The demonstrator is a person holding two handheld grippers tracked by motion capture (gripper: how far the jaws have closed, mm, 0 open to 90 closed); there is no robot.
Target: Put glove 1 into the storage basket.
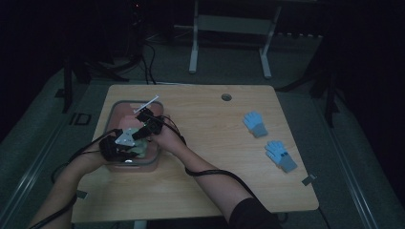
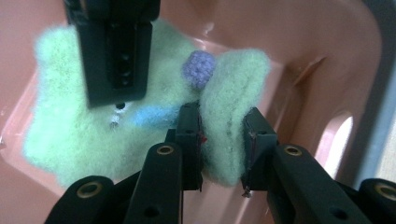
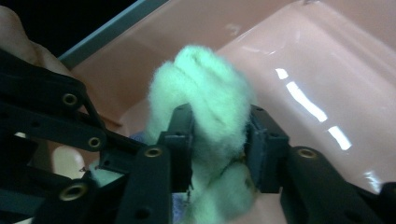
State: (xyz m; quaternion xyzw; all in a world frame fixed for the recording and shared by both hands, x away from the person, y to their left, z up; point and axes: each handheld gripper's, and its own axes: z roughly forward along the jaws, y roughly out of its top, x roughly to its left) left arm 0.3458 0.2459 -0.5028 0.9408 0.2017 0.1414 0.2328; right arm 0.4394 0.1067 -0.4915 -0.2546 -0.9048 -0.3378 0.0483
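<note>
Both grippers are down inside a pink plastic bin (image 1: pixel 116 110) at the left side of the wooden table (image 1: pixel 200 143), working on a pale green fuzzy glove (image 2: pixel 93 126) that lies on the bin's floor. The left gripper (image 2: pixel 223 140) pinches a fold of the glove's edge between its pads, near a small purple knit spot (image 2: pixel 199 69) and a blue one (image 2: pixel 152 115). The right gripper (image 3: pixel 219 140) has a thick bunch of the same green fabric between its jaws; the pads appear to press it, though the fluff hides the contact. My guess is that the glove is either being set down in the bin or gathered to lift out; the pictures do not settle which. Next, both hands need to act together: let go cleanly if placing, or rise evenly if lifting, so the cloth does not snag on the rim. Two blue gloves (image 1: pixel 255 124) (image 1: pixel 281 155) lie on the right of the table, well apart from the bin. The room is dark, with a grey floor and a white frame (image 1: pixel 229 28) at the far side.
</note>
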